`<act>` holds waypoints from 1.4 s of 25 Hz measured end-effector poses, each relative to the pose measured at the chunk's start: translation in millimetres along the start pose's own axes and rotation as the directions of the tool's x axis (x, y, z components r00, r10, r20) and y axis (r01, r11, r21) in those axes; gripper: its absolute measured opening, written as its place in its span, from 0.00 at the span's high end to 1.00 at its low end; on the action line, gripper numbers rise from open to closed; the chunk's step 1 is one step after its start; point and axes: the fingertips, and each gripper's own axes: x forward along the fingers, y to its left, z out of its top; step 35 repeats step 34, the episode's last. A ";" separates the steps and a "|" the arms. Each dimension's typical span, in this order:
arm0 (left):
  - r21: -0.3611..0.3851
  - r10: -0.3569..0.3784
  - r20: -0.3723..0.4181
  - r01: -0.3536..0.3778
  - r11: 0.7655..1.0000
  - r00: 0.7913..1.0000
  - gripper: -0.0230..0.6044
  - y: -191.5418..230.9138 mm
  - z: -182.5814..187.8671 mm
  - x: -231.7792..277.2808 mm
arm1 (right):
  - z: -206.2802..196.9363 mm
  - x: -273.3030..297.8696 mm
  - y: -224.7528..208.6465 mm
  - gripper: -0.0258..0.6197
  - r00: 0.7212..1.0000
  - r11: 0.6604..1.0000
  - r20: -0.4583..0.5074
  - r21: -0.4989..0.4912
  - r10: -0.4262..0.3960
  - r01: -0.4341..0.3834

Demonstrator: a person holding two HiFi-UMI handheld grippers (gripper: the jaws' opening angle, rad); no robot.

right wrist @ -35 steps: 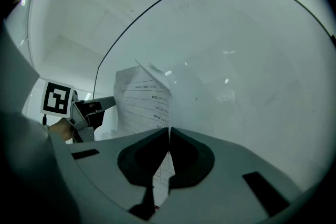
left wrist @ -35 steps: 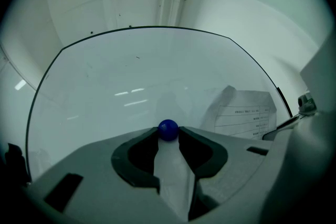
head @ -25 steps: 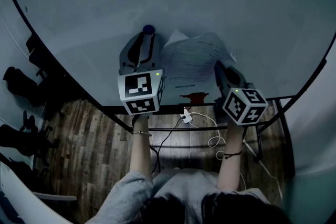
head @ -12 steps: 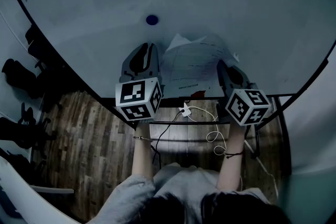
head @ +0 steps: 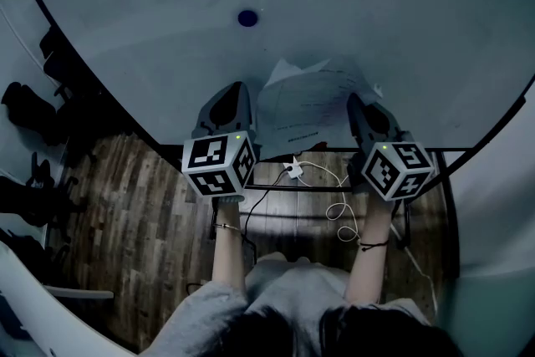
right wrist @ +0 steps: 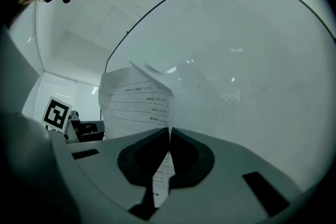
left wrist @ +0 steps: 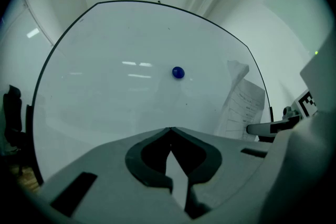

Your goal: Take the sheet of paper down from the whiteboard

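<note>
Head view, grippers: my left gripper (head: pixel 236 89) has drawn back toward me from the blue magnet (head: pixel 247 17) it covered a second ago; my right gripper (head: pixel 354 101) stays at the paper's right edge.
Left gripper view: jaws closed tip to tip, holding nothing; magnet alone on the whiteboard (head: pixel 125 12).
Right gripper view: jaws pinched on the sheet of paper (head: pixel 305 100).
Paper: white, printed lines, top corner crumpled, between both grippers, below the magnet.
</note>
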 end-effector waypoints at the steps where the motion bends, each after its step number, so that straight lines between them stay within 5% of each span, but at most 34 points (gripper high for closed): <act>1: -0.008 0.000 -0.008 0.000 1.000 1.000 0.95 0.8 -4.0 -1.4 | -1.1 0.3 0.6 0.96 1.000 1.000 -0.002 -0.002 0.004 -0.004; 14: -0.061 0.007 -0.087 -0.012 0.998 0.996 0.95 6.4 -42.7 -23.2 | -3.8 0.3 5.0 0.96 0.999 0.999 -0.021 -0.041 0.026 -0.027; 35: -0.051 0.001 -0.072 -0.005 0.999 0.997 0.95 8.6 -38.1 -35.7 | 9.8 -4.8 15.8 0.96 0.999 0.998 0.013 -0.060 0.034 -0.033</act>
